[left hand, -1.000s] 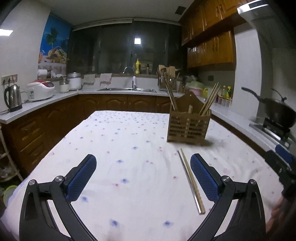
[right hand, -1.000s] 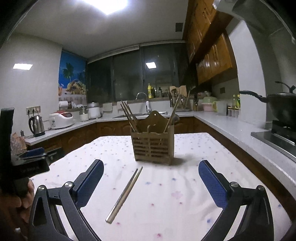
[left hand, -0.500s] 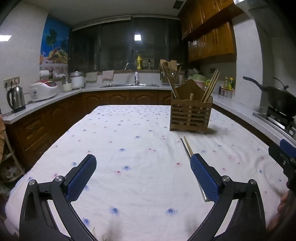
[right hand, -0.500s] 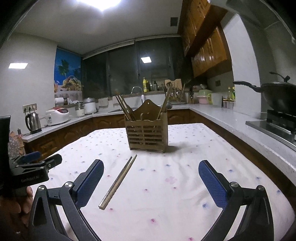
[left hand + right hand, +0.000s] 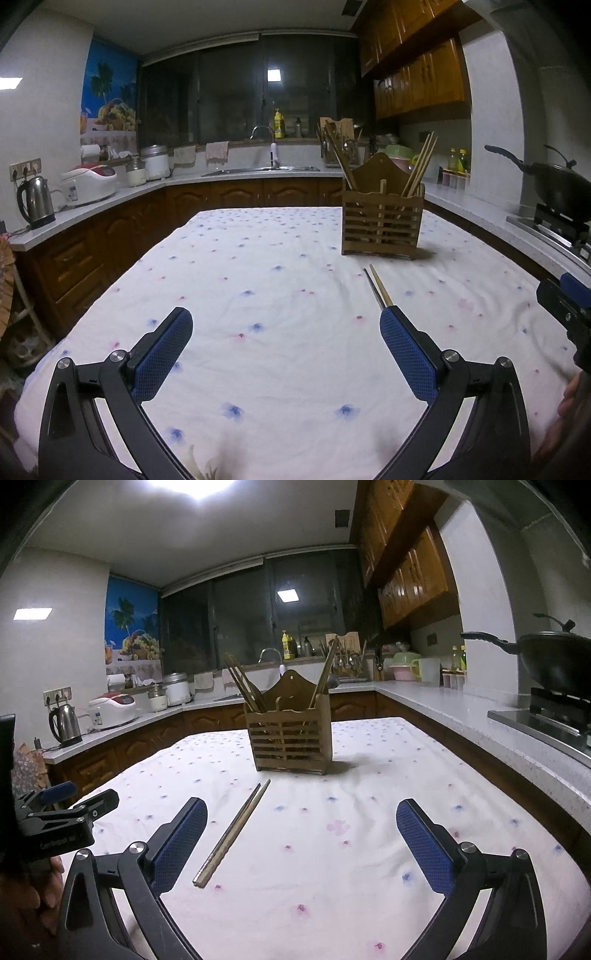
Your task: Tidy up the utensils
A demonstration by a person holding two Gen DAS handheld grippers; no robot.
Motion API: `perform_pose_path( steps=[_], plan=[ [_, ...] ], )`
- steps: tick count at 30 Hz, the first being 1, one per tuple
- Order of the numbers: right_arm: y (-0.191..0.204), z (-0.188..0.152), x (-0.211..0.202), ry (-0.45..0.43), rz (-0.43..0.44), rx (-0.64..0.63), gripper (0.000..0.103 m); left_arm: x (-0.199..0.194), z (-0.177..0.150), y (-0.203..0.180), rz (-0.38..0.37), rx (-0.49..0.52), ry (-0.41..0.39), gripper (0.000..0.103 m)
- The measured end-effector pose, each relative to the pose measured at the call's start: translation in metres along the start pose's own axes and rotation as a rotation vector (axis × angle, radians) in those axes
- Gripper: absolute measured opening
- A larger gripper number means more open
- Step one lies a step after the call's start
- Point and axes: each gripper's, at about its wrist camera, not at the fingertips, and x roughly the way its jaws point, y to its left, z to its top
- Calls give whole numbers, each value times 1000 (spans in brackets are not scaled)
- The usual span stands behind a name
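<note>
A pair of chopsticks (image 5: 236,827) lies on the flowered tablecloth (image 5: 332,867) in front of a slatted wooden utensil holder (image 5: 291,742) that has several chopsticks standing in it. My right gripper (image 5: 301,834) is open and empty above the near part of the table, with the loose pair just inside its left finger. In the left wrist view the pair (image 5: 378,286) runs behind the right finger of my open, empty left gripper (image 5: 286,345); the holder (image 5: 382,225) stands beyond it. The other gripper shows at each view's edge.
Kitchen counters ring the table: a kettle (image 5: 35,201) and rice cooker (image 5: 90,182) at left, a sink (image 5: 262,170) at the back, a wok on the stove (image 5: 554,184) at right. The tablecloth (image 5: 277,280) reaches all table edges.
Both grippers have drawn back and lowered toward the near table edge, so the holder and chopsticks sit farther off. Both stay open. The chopsticks have not moved.
</note>
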Motion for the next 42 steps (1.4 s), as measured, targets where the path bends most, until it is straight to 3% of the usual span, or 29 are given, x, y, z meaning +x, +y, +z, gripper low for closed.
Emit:
perform_pose_path(
  steps=[42],
  plan=[
    [7, -1, -5, -19, 28, 9, 103, -11, 0, 0, 10, 22, -34, 103]
  ],
)
